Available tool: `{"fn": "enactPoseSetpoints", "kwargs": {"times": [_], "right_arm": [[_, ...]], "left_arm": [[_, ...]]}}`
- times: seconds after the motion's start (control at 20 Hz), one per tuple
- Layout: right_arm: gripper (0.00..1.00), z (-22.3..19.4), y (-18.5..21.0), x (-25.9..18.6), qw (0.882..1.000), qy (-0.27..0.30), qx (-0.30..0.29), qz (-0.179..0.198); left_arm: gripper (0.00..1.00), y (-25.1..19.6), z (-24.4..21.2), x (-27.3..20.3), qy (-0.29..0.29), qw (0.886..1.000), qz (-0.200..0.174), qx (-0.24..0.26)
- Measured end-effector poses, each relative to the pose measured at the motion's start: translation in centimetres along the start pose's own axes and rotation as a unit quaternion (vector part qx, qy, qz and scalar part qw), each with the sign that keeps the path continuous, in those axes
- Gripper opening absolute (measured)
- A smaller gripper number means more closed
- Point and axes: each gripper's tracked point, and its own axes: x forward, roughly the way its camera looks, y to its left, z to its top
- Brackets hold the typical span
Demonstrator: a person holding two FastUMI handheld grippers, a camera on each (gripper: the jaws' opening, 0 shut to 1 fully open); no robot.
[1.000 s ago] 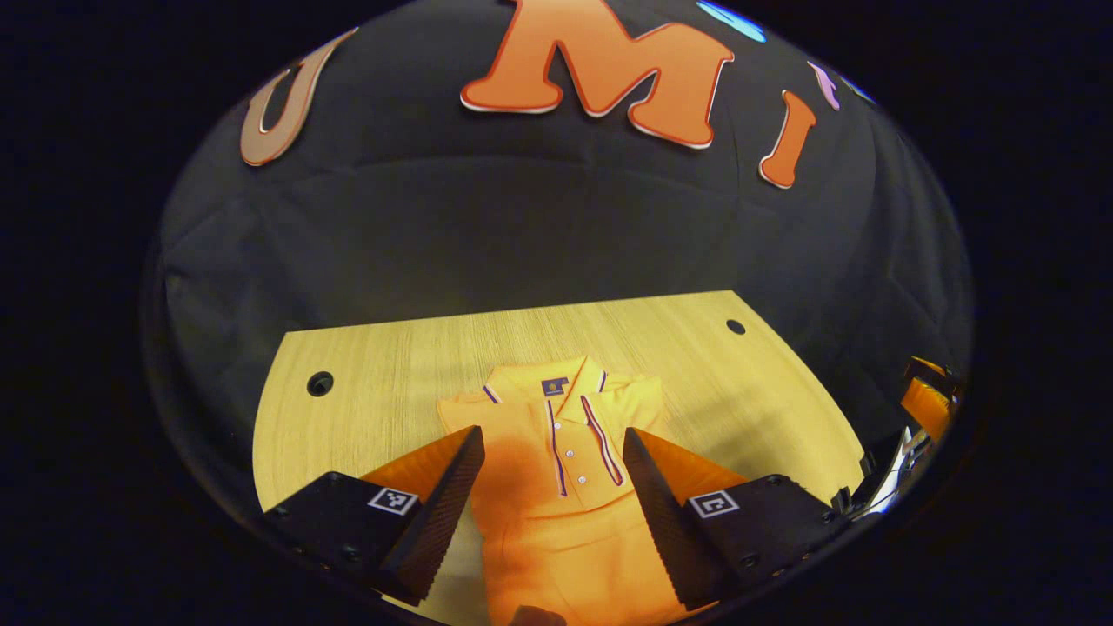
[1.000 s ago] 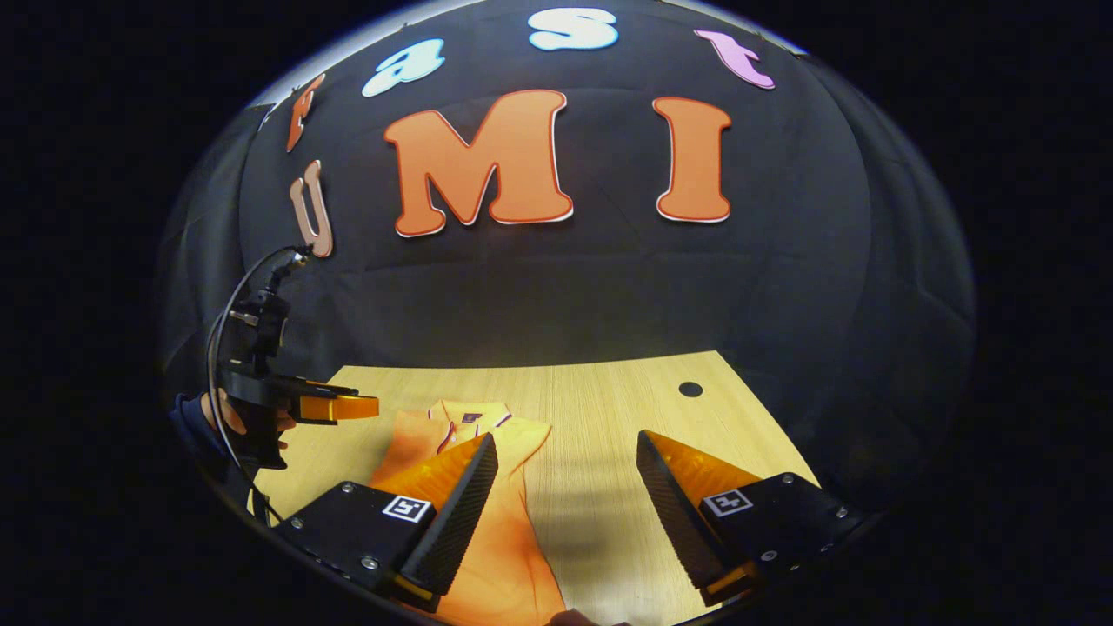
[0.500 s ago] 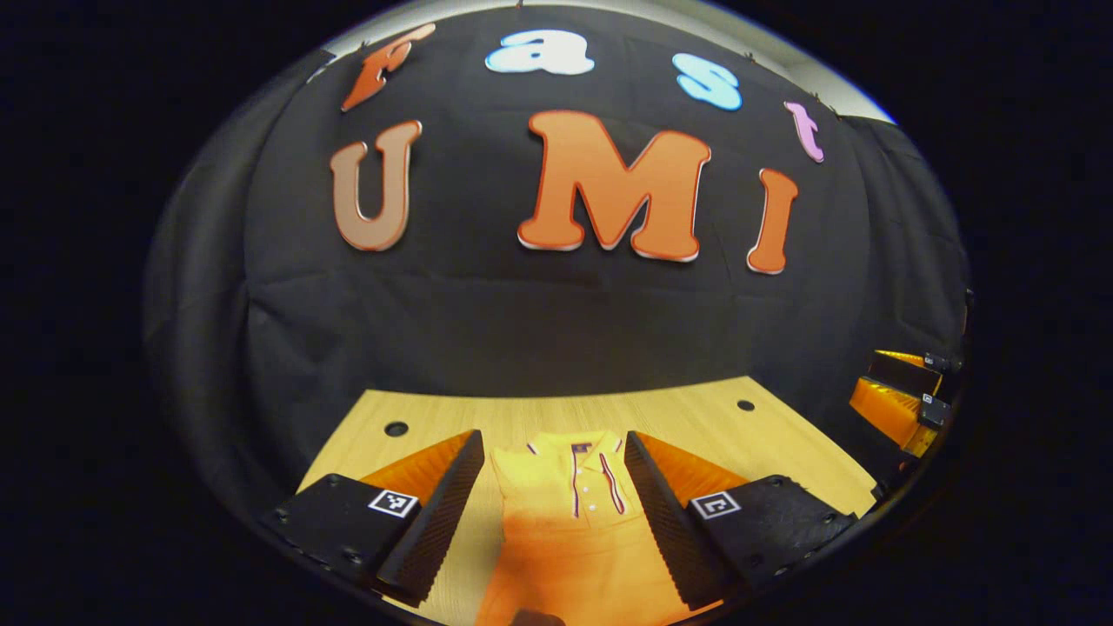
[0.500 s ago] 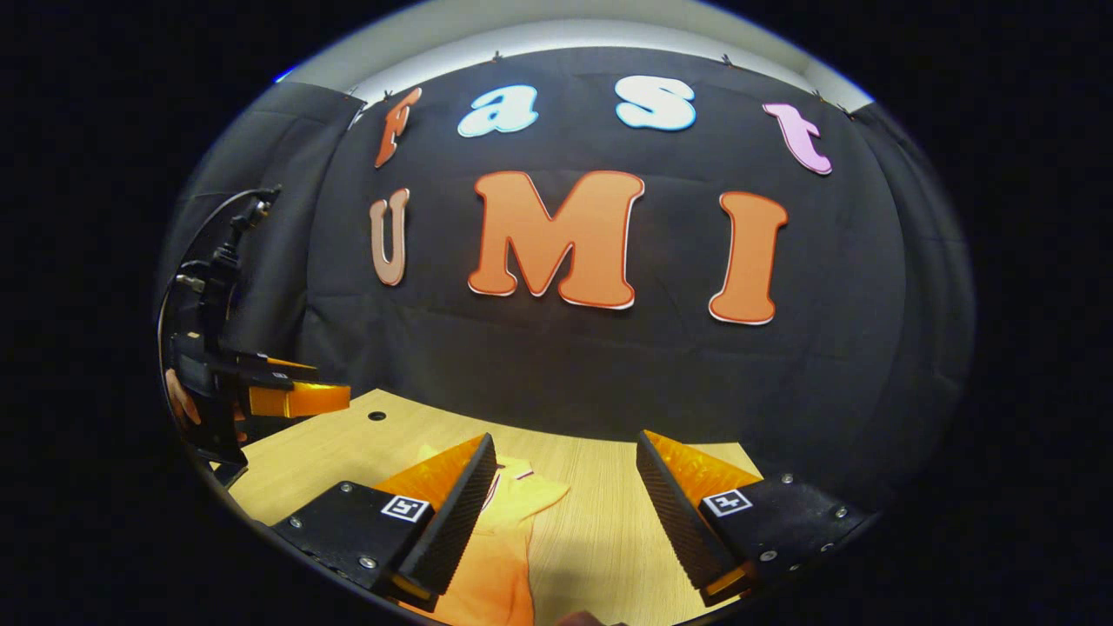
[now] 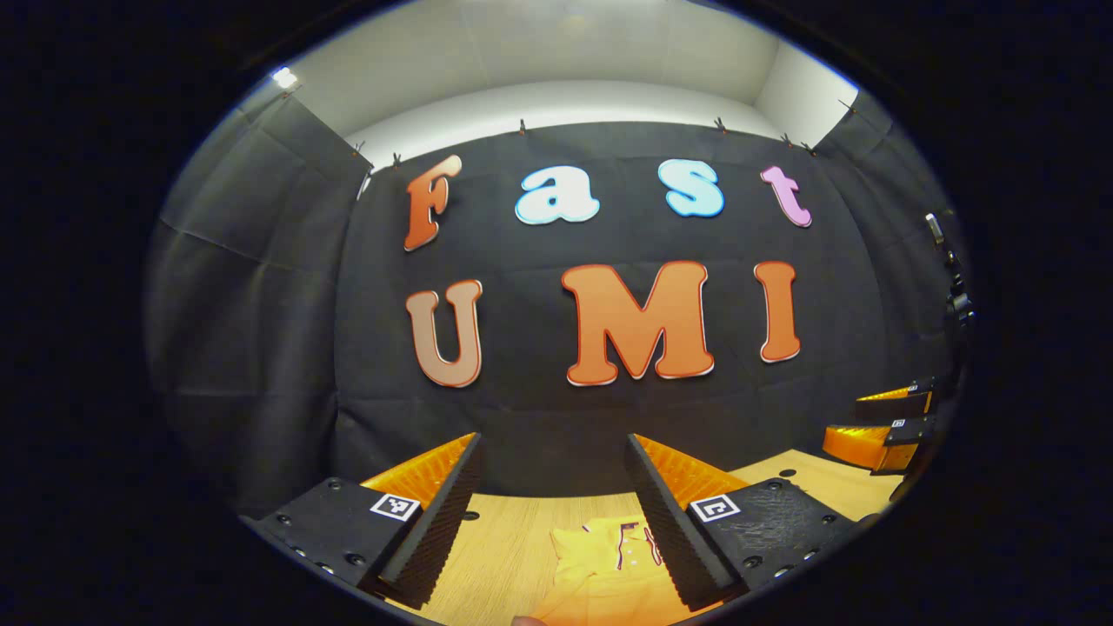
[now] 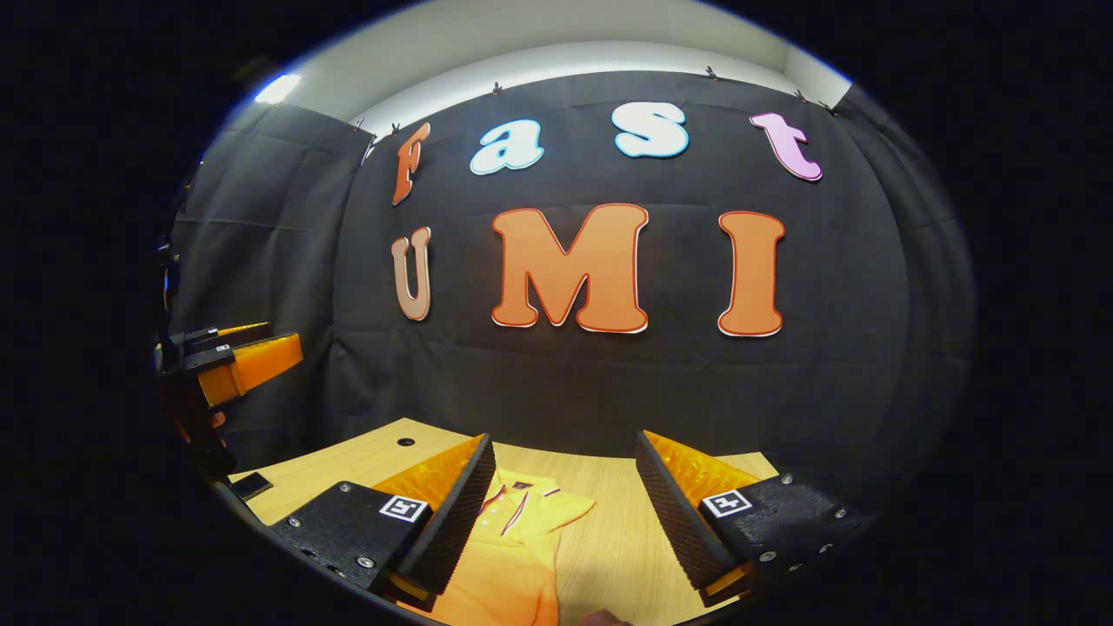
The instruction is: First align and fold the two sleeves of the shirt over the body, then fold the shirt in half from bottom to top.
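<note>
While both tools are held above the table, my left gripper (image 5: pixel 552 509) stands with its fingers spread wide and nothing between them. My right gripper (image 6: pixel 563 513) is likewise spread wide and grips nothing.

1. Near field, left gripper view. The shirt (image 5: pixel 600 569) lies on the wooden table (image 5: pixel 504 548), below and beyond the gap between my left fingers. Its collar end, with a striped placket and small buttons, points toward the far wall. My left fingers are apart from the fabric.

2. Near field, right gripper view. The shirt (image 6: pixel 513 548) lies on the table (image 6: pixel 617 539) beside and partly behind my near-side finger. One short sleeve sticks out sideways from the body near the collar. How the lower part of the shirt lies I cannot tell, since it runs off the bottom edge.

3. Middle field. A round hole (image 6: pixel 406 442) is cut in the tabletop near its far edge. In the left gripper view my right gripper (image 5: pixel 883 426) shows at the right margin, raised off the table. In the right gripper view my left gripper (image 6: pixel 239 356) shows at the left margin, also raised.

4. Far field. A black cloth wall (image 6: pixel 609 382) closes the booth behind the table, with a pale ceiling strip (image 5: pixel 556 61) above it.
</note>
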Motion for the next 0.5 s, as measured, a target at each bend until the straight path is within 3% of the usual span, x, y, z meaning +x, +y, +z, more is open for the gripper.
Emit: {"fn": "enactPoseSetpoints", "kwargs": {"times": [0.2, 0.5], "right_arm": [[0.98, -1.2, 1.4, -1.6, 1.0, -0.012, -0.001, 0.018], [0.99, -8.9, 0.8, -3.6, 0.993, 0.118, -0.014, 0.021]], "left_arm": [[0.95, -0.4, -1.7, -2.6, 0.017, 1.0, 0.02, 0.01], [0.96, -0.6, -10.5, -6.8, 0.157, 0.988, 0.01, 0.014]]}}
